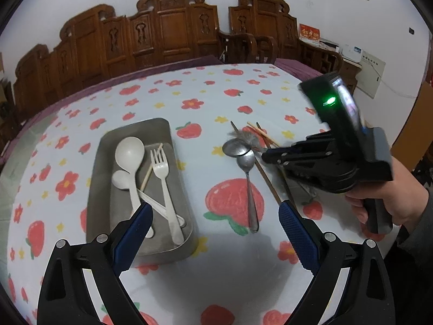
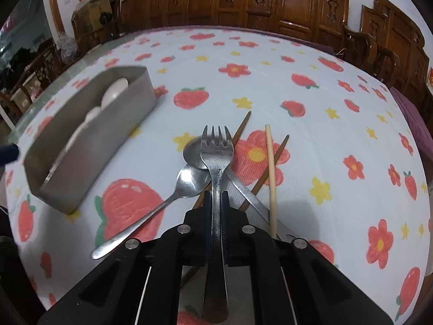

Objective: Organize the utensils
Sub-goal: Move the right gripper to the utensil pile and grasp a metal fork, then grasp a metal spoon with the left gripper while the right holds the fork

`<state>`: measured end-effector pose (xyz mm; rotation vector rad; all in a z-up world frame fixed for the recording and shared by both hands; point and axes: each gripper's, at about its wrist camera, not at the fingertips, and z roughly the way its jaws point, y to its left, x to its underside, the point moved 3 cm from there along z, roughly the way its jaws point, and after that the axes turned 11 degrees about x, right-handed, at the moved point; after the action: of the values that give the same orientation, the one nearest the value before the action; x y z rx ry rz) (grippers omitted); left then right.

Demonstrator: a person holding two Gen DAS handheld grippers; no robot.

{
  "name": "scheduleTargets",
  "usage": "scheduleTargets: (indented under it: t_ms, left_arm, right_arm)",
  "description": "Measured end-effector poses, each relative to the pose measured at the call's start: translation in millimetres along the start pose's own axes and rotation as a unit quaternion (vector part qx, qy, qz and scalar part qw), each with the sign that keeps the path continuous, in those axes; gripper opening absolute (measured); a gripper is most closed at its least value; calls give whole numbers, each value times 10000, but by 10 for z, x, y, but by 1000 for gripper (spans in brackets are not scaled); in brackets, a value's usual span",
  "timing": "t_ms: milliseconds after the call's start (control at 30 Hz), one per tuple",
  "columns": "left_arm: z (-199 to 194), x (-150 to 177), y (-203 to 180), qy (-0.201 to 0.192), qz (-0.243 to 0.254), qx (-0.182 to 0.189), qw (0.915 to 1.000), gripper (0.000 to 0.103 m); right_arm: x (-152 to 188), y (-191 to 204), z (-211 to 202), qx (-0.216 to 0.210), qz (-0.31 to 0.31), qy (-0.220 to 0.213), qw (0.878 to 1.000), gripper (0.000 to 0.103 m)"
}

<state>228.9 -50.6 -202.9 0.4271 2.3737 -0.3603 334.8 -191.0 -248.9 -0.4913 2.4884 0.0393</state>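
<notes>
My right gripper [image 2: 216, 197] is shut on a metal fork [image 2: 217, 151], whose handle runs back between the black fingers. The same gripper [image 1: 266, 157] shows at the right of the left wrist view, held by a hand above a pile of utensils. Under the fork lie two metal spoons [image 2: 189, 181] [image 1: 245, 159], brown chopsticks [image 2: 240, 130] and a pale chopstick [image 2: 270, 168]. A metal tray [image 1: 102, 189] [image 2: 89, 157] holds two white spoons [image 1: 130, 153], a white fork [image 1: 162, 170] and a pale stick. My left gripper [image 1: 215, 211] hangs open near the tray's front end, holding nothing.
The table carries a white cloth with strawberries and flowers [image 1: 189, 94]. Carved wooden chairs [image 1: 167, 27] line its far side. A person's hand and sleeve [image 1: 400, 205] hold the right gripper's handle at the right edge.
</notes>
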Motion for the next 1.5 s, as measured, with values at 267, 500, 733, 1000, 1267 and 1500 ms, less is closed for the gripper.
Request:
scheduleTargets:
  t_ms: [267,500,733,1000,1267,1500]
  left_arm:
    - [194,-135,-77,270,94,-58,9996,85]
    - [531,-213,-225,642,135,59,9978,66]
    - [900,-210,-252,1100,51,80,9939,37]
    - [1093,-206,-185,1365,-113,90,9905,22]
    - [1201,-197,-183,1475,-131,46,9890,13]
    - [1126,-132,-271,1782,32,44,9840,4]
  right_arm:
    - [-41,-326,-298,-56,333,-423,9985,8]
    - [8,-598,-315,-71,616,-443,9971,8]
    - [21,-604,-333,-165,635,-468,9967,8]
    - [6,-559,-354,-214,592,-498,9968,8]
    - [4,-547,-354,-198,571,-484,9970,8]
    - [-16,-527,-333,-180,611,-467,9969,8]
